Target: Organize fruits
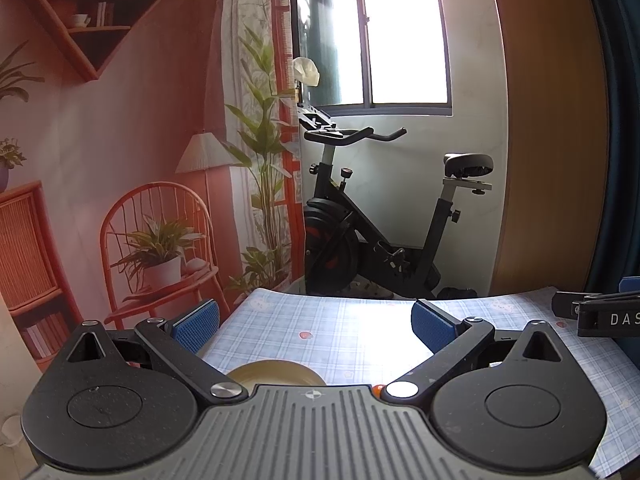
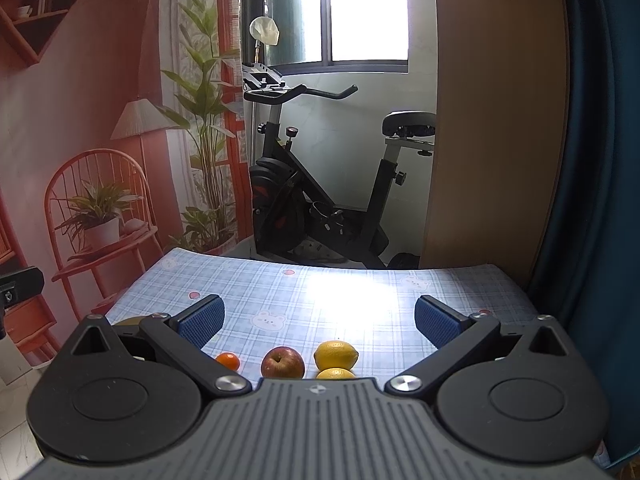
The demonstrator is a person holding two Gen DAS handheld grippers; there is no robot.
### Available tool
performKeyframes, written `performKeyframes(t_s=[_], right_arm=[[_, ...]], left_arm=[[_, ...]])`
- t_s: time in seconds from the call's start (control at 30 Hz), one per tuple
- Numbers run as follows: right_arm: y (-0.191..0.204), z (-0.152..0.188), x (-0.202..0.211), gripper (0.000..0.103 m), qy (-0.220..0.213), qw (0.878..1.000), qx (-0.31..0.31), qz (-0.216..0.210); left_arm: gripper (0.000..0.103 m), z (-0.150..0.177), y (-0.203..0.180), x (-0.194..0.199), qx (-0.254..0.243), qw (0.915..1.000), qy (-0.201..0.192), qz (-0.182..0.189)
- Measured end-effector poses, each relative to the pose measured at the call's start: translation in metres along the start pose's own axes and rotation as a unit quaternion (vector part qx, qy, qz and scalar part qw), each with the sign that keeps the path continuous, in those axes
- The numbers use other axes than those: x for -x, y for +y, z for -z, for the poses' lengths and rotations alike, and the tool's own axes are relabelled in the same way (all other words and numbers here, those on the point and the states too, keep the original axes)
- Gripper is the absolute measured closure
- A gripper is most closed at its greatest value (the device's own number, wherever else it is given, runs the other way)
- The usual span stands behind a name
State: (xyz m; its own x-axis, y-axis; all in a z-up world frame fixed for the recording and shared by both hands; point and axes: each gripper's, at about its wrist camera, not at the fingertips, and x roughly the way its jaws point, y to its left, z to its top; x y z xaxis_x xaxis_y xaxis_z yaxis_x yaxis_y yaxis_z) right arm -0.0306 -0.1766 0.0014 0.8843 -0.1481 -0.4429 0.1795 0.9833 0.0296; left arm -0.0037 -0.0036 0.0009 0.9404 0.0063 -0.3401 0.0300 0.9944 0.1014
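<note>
The left gripper [image 1: 315, 326] has its jaws wide apart and nothing is between the blue pads [image 1: 196, 326]. It hangs above the table [image 1: 340, 328], which is covered with a light blue checked cloth. Just below the gap of the jaws, close to the gripper body, the rim of a yellowish plate [image 1: 276, 372] shows; most of it is hidden under the gripper. A small piece of something orange [image 1: 376, 389] shows near the base of the right-side finger, too little of it to name. To the right of the jaws, the black body of the other gripper enters the left wrist view. The right gripper [image 2: 319, 320] is also fully open and holds nothing. Between its jaws and near its body the fruits lie on the cloth: a small orange fruit [image 2: 228, 361] close to the left-side finger, a red apple [image 2: 282, 362] just beside it toward the middle, then a lemon [image 2: 336, 354], and a second lemon [image 2: 335, 373] nearer the gripper, partly hidden by it. The two lemons seem to touch, and the apple stands slightly apart from them. The cloth ahead of the jaws is bare and shines from the window [image 2: 368, 12]. Beyond the table stands a black exercise bike [image 2: 320, 184].
</note>
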Motion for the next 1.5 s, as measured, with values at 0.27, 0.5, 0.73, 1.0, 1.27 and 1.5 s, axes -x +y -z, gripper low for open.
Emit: performKeyframes(t_s=[0.27,0.5,0.73,1.0,1.27,1.5], right_arm=[[-0.0003,0.0,0.0016,0.0,-0.003,1.0,-0.001,0.002],[-0.0002,-0.0018,0.0033,0.0,-0.006,1.0,-0.002,0.004],[-0.0012,-0.0024,0.0051,0.0,-0.009,1.0,-0.004,0.006],[-0.0003,-0.0024,0.0068,0.0,-0.01,1.0,-0.006,0.007],[-0.0004,-0.003,0.0071,0.0,-0.011,1.0,-0.006,0.007],[-0.0009,-0.0018,0.0072,0.0,-0.013,1.0,-0.007,0.006]], left_arm=[[0.0,0.0007,0.0007,0.0003,-0.001,1.0,-0.002,0.002],[0.0,0.0019,0.0013,-0.0004,0.002,1.0,-0.003,0.002],[0.0,0.0021,0.0016,0.0011,0.002,1.0,-0.006,0.003],[0.0,0.0021,0.0013,0.0024,0.003,0.9999,-0.009,0.004],[0.0,0.0014,0.0012,0.0035,0.004,0.9999,-0.011,0.004],[0.0,0.0001,0.0023,0.0035,0.01,0.9999,-0.011,0.006]])
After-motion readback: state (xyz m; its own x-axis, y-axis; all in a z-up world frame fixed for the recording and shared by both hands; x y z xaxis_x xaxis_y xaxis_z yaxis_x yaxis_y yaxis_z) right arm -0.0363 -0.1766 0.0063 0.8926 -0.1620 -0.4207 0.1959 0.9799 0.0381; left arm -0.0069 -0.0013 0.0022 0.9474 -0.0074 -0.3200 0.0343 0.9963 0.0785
